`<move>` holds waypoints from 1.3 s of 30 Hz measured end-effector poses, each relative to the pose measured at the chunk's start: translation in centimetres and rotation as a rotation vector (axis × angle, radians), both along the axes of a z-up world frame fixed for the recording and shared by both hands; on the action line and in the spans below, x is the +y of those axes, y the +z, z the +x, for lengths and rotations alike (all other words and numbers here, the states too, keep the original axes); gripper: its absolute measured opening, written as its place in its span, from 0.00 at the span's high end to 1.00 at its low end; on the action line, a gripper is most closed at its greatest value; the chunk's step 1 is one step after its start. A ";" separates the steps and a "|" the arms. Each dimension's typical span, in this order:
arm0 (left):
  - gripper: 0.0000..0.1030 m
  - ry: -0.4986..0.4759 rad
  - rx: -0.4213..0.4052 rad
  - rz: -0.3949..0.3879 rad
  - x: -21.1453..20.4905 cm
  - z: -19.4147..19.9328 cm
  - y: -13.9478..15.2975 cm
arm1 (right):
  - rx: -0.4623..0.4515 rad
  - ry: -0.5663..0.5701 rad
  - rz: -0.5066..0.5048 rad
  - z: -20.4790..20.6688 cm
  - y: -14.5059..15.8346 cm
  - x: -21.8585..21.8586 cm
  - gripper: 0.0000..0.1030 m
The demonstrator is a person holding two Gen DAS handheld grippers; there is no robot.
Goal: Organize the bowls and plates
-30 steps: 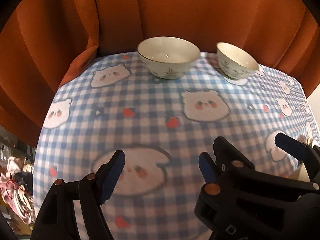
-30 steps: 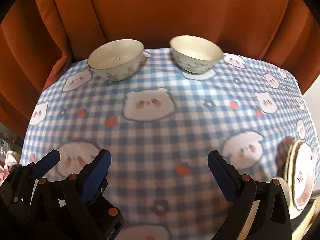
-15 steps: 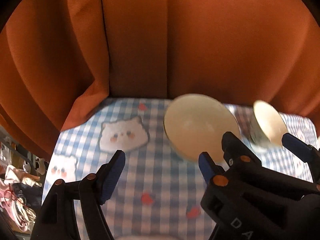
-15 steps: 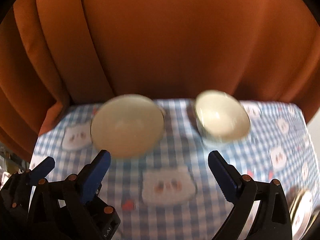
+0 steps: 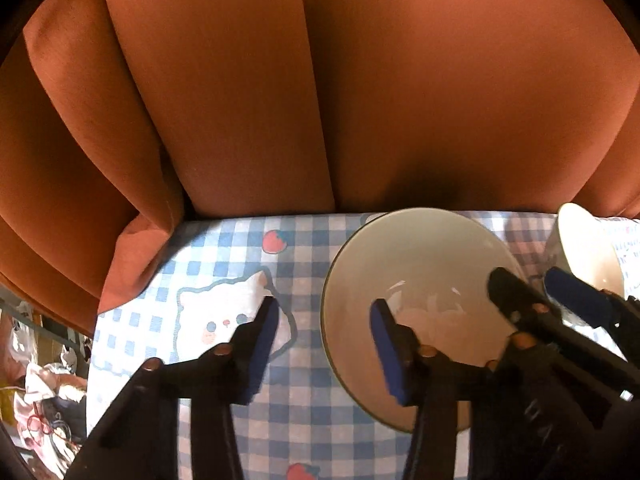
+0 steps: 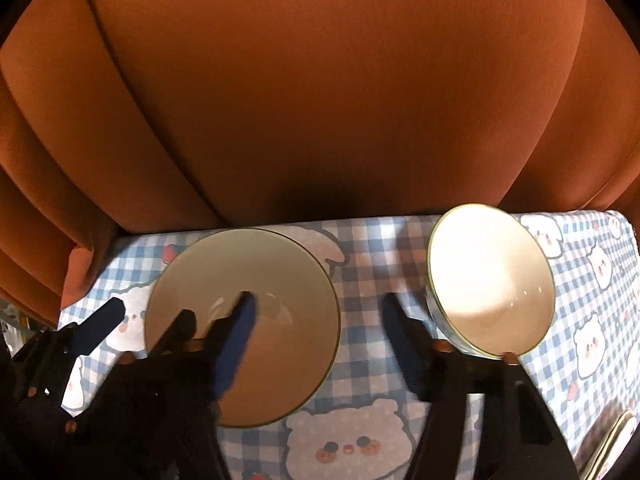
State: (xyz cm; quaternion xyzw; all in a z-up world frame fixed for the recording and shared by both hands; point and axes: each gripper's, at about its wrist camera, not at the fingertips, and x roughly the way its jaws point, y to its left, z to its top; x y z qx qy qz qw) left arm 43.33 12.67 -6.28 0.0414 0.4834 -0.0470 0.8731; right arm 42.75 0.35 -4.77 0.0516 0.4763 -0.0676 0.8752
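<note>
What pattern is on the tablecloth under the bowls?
The tablecloth is blue-and-white gingham with cartoon bear faces and small red strawberries; it shows best in the right wrist view.

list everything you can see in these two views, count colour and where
bowls: 2, cream; wide bowl left, smaller bowl right, both on the tablecloth
tablecloth: 1, blue-white check with bear print, over the table
curtain: 1, orange, behind the table
plate stack: count unclear, pale, right edge
clutter: unclear, off the table's left side
left claw: 1, black with blue pads, closing across the wide bowl's rim
right claw: 1, same colours, closing between the bowls
</note>
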 end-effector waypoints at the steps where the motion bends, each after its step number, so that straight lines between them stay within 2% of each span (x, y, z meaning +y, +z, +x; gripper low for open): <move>1: 0.58 -0.003 0.006 0.001 -0.1 0.2 -0.2 | 0.008 0.002 0.009 0.2 -0.3 -0.1 0.59; 5: 0.65 -0.025 -0.001 0.026 -0.8 0.9 -0.9 | 0.016 0.015 0.021 0.8 -0.9 -0.3 0.77; 8: 0.74 -0.038 0.011 0.015 -1.1 1.3 -1.4 | 0.024 0.020 0.025 1.1 -1.1 -0.5 0.79; 11: 0.75 -0.029 0.014 0.026 -1.3 1.5 -1.6 | 0.027 0.018 0.024 1.0 -1.2 -0.7 0.84; 21: 0.76 -0.048 0.038 0.030 -1.1 -0.6 -1.0 | 0.063 0.006 0.030 -0.8 -0.7 -0.8 0.85; 26: 0.77 -0.058 0.049 0.004 -0.8 -2.4 -0.5 | 0.073 -0.002 0.021 -2.7 -0.2 -0.5 0.85; 27: 0.82 -0.063 0.048 -0.042 -0.5 -2.9 0.0 | 0.068 0.000 0.026 -3.2 0.1 -0.5 0.86; 28: 0.83 -0.062 0.042 -0.052 -0.4 -3.1 0.5 | 0.051 0.013 0.070 -3.7 0.5 -0.5 0.95; 29: 0.83 -0.054 0.027 -0.050 -0.4 -3.5 1.0 | 0.044 0.010 0.082 -4.1 0.9 -0.6 0.95; 30: 0.82 -0.042 0.007 -0.031 -0.3 -3.7 1.2 | 0.035 -0.002 0.061 -4.5 1.5 -0.4 0.95; 32: 0.82 -0.040 0.019 -0.009 -0.3 -3.7 0.9 | 0.041 -0.005 -0.001 -4.7 1.9 0.1 0.95; 34: 0.81 -0.043 0.020 0.005 -0.2 -3.9 0.5 | 0.067 0.004 0.044 -4.9 1.4 0.0 0.95; 36: 0.71 -0.035 0.036 0.002 -0.2 -3.8 0.2 | 0.053 -0.012 0.024 -5.5 1.4 0.2 0.95; 39: 0.69 -0.030 0.040 0.000 -0.1 -4.0 0.1 | 0.047 -0.013 0.019 -5.5 1.1 0.6 0.94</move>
